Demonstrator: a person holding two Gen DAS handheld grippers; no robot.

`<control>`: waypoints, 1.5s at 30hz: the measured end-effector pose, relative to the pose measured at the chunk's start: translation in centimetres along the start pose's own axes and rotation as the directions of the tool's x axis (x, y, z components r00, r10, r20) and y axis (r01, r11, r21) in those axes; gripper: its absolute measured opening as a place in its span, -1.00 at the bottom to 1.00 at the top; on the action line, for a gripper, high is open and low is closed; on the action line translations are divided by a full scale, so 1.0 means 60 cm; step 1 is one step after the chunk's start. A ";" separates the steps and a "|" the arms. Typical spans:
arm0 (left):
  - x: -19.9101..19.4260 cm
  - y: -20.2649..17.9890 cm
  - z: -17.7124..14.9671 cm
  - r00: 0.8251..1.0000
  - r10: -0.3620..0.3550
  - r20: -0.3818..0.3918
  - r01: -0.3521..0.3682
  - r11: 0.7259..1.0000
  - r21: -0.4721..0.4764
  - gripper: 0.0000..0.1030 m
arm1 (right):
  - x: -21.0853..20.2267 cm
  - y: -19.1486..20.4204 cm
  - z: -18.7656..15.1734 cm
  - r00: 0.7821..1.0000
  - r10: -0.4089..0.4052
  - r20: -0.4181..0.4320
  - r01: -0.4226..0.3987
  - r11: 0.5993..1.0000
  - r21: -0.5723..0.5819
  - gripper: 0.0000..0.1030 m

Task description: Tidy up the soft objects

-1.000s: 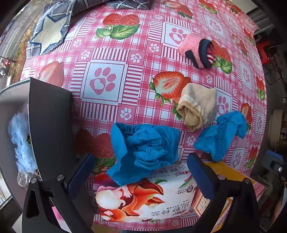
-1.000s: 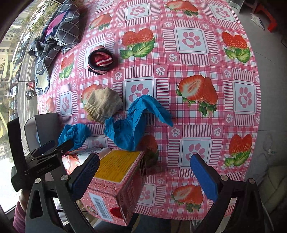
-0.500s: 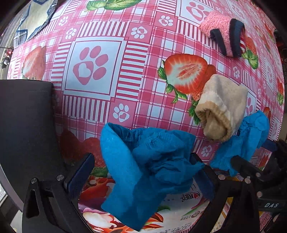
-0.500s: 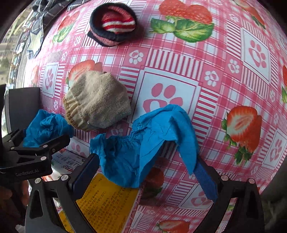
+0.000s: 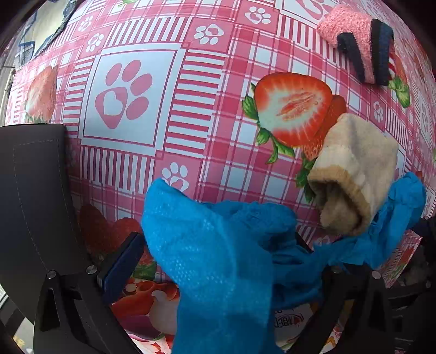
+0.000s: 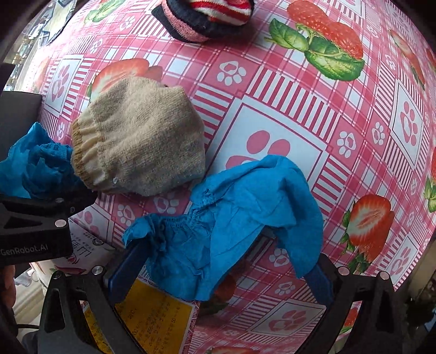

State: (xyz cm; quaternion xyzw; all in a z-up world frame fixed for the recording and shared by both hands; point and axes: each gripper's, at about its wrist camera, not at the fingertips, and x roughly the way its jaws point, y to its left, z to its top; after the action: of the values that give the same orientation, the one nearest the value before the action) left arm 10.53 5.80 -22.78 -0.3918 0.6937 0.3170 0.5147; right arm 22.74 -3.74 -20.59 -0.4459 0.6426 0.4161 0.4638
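Note:
In the left wrist view a crumpled blue cloth cover point(image 5: 218, 258) lies between the open fingers of my left gripper point(image 5: 218, 261), draped over a tissue pack point(image 5: 152, 305). In the right wrist view a second blue cloth cover point(image 6: 234, 217) lies between the open fingers of my right gripper point(image 6: 218, 269), partly over a yellow-topped box point(image 6: 155, 318). A beige knit sock point(image 5: 357, 168) lies between the two covers; it also shows in the right wrist view point(image 6: 141, 139). A pink and navy striped sock point(image 5: 359, 49) lies farther back, also in the right wrist view point(image 6: 207, 16).
A dark bin wall point(image 5: 32, 196) stands at my left. The strawberry and paw-print tablecloth point(image 5: 169, 89) covers the table. A dark plaid cloth point(image 5: 43, 30) lies at the far left corner. My left gripper's body point(image 6: 32, 226) shows at the left of the right wrist view.
Both grippers have moved forward and down toward the table, each closing in around its blue cover. The jaws stay open. The objects on the table have not moved.

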 end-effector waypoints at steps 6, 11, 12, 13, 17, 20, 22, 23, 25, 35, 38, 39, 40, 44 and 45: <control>-0.008 -0.032 0.015 1.000 -0.007 0.027 0.006 0.999 0.050 0.58 | 0.005 0.011 -0.014 1.000 0.006 -0.008 -0.005 1.000 0.013 1.00; -0.029 -0.048 0.017 0.997 -0.038 0.070 0.032 0.996 0.086 -0.06 | -0.007 -0.015 -0.020 0.999 0.033 0.001 -0.033 0.997 0.071 0.60; -0.037 -0.054 0.021 0.996 -0.046 0.082 0.039 0.995 0.087 -0.12 | -0.011 -0.016 -0.025 0.999 0.038 0.010 -0.039 0.996 0.079 0.31; -0.041 -0.055 0.021 0.994 -0.045 0.096 0.037 0.995 0.089 -0.14 | -0.016 -0.018 -0.030 0.999 0.033 0.022 -0.035 0.996 0.087 0.09; -0.064 -0.060 0.017 0.988 -0.029 0.151 0.012 0.994 0.110 -0.17 | -0.019 -0.035 -0.046 0.997 0.072 0.036 -0.076 0.985 0.152 -0.72; -0.093 -0.067 0.008 0.980 -0.011 0.199 -0.014 0.992 0.122 -0.17 | -0.026 -0.063 -0.064 0.989 0.126 0.073 -0.140 0.961 0.237 -0.74; -0.110 -0.075 0.004 0.976 -0.024 0.215 -0.005 0.991 0.133 -0.17 | -0.036 -0.080 -0.078 0.982 0.158 0.106 -0.182 0.942 0.282 -0.74; -0.116 -0.078 0.003 0.975 -0.029 0.221 -0.002 0.990 0.138 -0.17 | -0.041 -0.088 -0.084 0.978 0.172 0.119 -0.201 0.931 0.303 -0.74; -0.136 -0.085 0.002 0.971 -0.032 0.235 -0.002 0.989 0.146 -0.17 | -0.050 -0.102 -0.096 0.972 0.188 0.143 -0.226 0.913 0.338 -0.74; -0.184 -0.118 -0.016 0.959 -0.030 0.283 -0.021 0.984 0.177 -0.17 | -0.085 -0.169 -0.125 0.957 0.215 0.195 -0.279 0.864 0.420 -0.73; -0.182 -0.104 -0.045 0.959 -0.030 0.283 -0.019 0.985 0.170 -0.16 | -0.081 -0.173 -0.131 0.961 0.207 0.180 -0.265 0.872 0.412 -0.34; -0.178 -0.094 -0.052 0.959 -0.028 0.283 -0.021 0.986 0.168 -0.16 | -0.080 -0.162 -0.125 0.970 0.175 0.170 -0.230 0.887 0.400 0.53; -0.175 -0.089 -0.055 0.959 -0.026 0.282 -0.021 0.986 0.163 -0.16 | -0.079 -0.151 -0.115 0.975 0.140 0.170 -0.196 0.903 0.383 0.89; -0.164 -0.057 -0.070 0.960 -0.018 0.278 -0.022 0.990 0.141 -0.16 | -0.088 -0.111 -0.085 0.974 0.024 0.225 -0.084 0.962 0.261 1.00; -0.162 -0.054 -0.072 0.961 -0.013 0.277 -0.025 0.990 0.135 -0.16 | -0.085 -0.103 -0.076 0.975 0.025 0.219 -0.077 0.969 0.233 1.00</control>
State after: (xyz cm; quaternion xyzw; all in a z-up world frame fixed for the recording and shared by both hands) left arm 12.91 2.70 -12.36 -0.3050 0.6360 0.3217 0.6316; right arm 28.53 -8.71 -15.41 -0.3224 0.6457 0.3930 0.5699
